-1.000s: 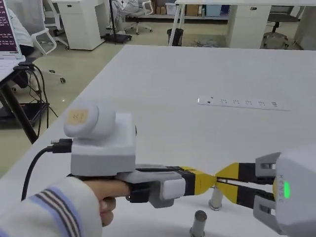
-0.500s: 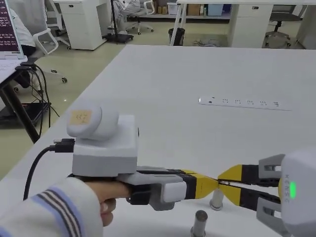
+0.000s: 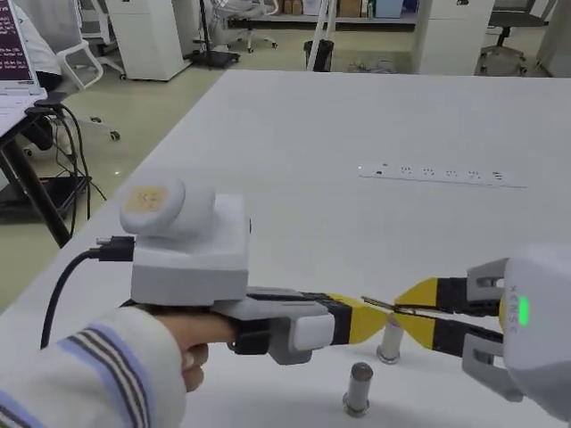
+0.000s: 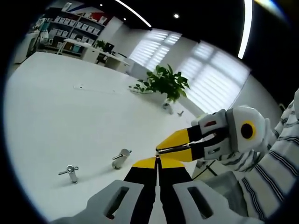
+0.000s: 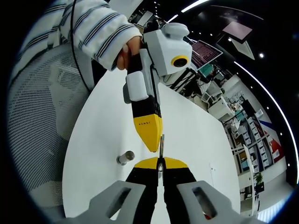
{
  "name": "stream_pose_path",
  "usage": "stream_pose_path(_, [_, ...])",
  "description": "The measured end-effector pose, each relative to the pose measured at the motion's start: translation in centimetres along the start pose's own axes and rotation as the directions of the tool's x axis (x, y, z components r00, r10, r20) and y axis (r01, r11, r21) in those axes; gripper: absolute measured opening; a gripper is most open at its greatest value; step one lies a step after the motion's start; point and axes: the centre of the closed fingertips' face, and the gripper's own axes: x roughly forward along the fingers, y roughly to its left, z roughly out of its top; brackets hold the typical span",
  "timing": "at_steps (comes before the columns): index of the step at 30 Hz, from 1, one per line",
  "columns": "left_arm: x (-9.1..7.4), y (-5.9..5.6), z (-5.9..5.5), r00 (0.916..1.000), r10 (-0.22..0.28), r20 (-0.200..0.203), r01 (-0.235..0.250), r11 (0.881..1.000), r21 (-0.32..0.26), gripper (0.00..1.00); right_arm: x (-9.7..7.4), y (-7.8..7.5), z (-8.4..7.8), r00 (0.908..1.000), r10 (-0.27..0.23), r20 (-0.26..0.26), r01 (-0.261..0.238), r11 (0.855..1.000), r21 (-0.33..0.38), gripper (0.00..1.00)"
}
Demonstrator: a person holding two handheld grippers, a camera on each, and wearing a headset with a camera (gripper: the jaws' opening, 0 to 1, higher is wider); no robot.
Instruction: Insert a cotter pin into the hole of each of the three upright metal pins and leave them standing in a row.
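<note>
My right gripper (image 3: pixel 401 308) is shut on a thin cotter pin (image 3: pixel 379 305), which sticks out leftward past its yellow tips. In the right gripper view the cotter pin (image 5: pixel 162 144) rises from my shut jaws (image 5: pixel 161 163), beside the left gripper's yellow tip (image 5: pixel 155 148). My left gripper (image 3: pixel 379 323) is shut, and I see nothing between its fingers; its tip lies just under the pin. Two short upright metal pins (image 3: pixel 389 341) (image 3: pixel 359 389) stand on the white table below the tips. The left gripper view has one metal pin (image 4: pixel 71 171) with a cotter pin across its top and another metal pin (image 4: pixel 120 159) closer.
A white power strip (image 3: pixel 437 176) lies further back on the white table (image 3: pixel 312 134). The table's left edge drops to a floor with cables, a desk and chairs. A potted plant (image 4: pixel 163 84) stands at the table's far end.
The two grippers' yellow tips, touching before, have drawn slightly apart. The cotter pin now shows sticking out of the right gripper. The head camera has tilted down a little.
</note>
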Motion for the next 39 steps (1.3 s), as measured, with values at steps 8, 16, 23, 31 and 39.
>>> stream_pose_path(8, [-0.3,-0.2,0.4,0.9993,0.004,0.037,-0.006,0.999,0.047,0.0,-0.7,-0.1,-0.1,0.9997,-0.016,-0.019,0.016,1.0,-0.007,0.0])
stream_pose_path(16, [0.1,-0.8,0.8,0.9982,-0.031,0.051,0.028,0.998,0.056,0.01,-0.9,0.1,-0.3,0.9993,-0.014,-0.035,0.014,1.0,-0.01,0.0])
stream_pose_path(23, [0.3,-0.9,1.0,0.9981,-0.034,0.052,0.031,0.998,0.054,0.0,-0.8,0.2,-0.2,0.9994,-0.011,-0.033,0.011,1.0,-0.008,0.0])
stream_pose_path(31, [0.3,-0.8,1.2,0.998,-0.027,0.058,0.024,0.999,0.048,0.0,-0.8,-0.1,-0.1,0.9996,-0.009,-0.027,0.009,1.0,-0.007,0.0])
stream_pose_path(39, [0.4,-0.8,1.0,0.9982,-0.035,0.048,0.034,0.999,0.023,0.0,-0.7,0.0,0.1,0.9998,-0.004,-0.019,0.003,1.0,-0.007,0.0])
